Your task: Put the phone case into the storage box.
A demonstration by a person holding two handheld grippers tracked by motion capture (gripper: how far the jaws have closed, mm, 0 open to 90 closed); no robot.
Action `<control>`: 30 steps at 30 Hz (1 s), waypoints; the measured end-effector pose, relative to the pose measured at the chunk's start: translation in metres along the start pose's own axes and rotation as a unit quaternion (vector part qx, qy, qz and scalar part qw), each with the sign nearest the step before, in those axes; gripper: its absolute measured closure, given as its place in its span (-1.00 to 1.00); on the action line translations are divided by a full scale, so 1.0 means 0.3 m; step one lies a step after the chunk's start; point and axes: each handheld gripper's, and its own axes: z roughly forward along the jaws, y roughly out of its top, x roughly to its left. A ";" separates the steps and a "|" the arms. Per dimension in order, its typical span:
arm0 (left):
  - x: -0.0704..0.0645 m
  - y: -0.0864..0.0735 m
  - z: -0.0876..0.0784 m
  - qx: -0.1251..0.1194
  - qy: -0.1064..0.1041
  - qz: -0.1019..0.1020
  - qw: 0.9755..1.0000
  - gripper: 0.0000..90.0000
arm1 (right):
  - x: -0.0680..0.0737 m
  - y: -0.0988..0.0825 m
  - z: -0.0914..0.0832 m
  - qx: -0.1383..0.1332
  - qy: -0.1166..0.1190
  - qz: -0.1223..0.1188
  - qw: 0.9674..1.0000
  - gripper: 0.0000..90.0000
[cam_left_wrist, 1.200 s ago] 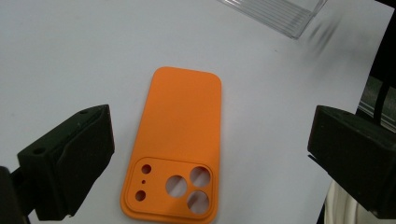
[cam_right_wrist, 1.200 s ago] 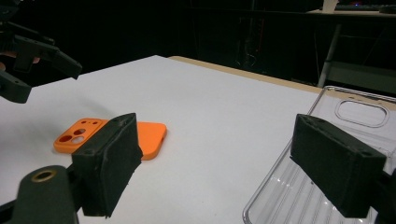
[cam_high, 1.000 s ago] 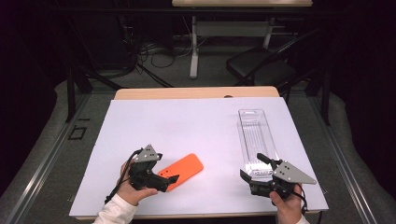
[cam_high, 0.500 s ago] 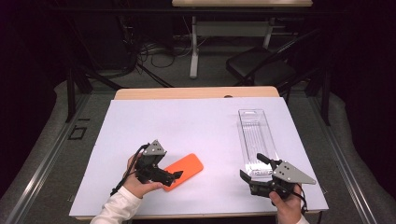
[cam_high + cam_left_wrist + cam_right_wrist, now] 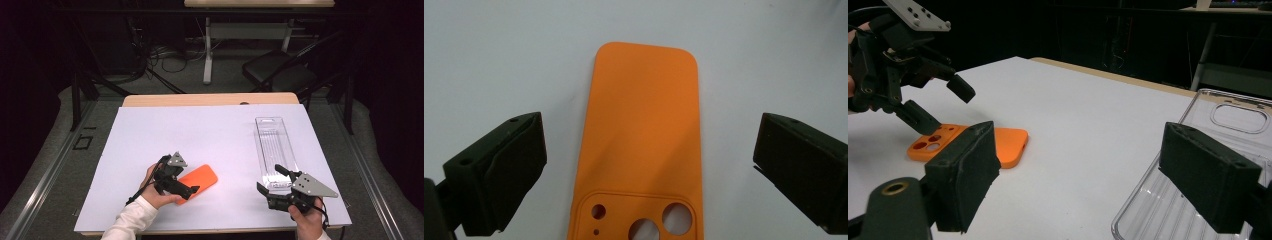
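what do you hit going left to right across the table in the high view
left gripper → orange phone case → right gripper by the near end of the clear plastic package

Phone case (image 5: 199, 181) lies flat on the sheet (image 5: 200, 135), near left; clear tray (image 5: 275, 150) lies on it at right, running near to far. Left gripper (image 5: 192, 190) stands over the case's near end; right gripper (image 5: 267, 182) at the tray's near end.
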 end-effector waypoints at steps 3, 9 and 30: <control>0.002 0.004 0.020 0.017 -0.002 0.001 1.000 -0.99 | -0.001 -0.001 0.001 -0.001 0.000 -0.001 1.000 -0.67; 0.007 0.010 0.053 0.051 -0.003 0.005 0.999 -0.99 | -0.002 -0.002 0.001 0.000 0.001 0.000 1.000 -0.67; -0.001 0.041 0.136 0.126 0.008 0.012 0.992 -0.98 | -0.002 -0.003 0.002 0.001 0.002 0.001 1.000 -0.67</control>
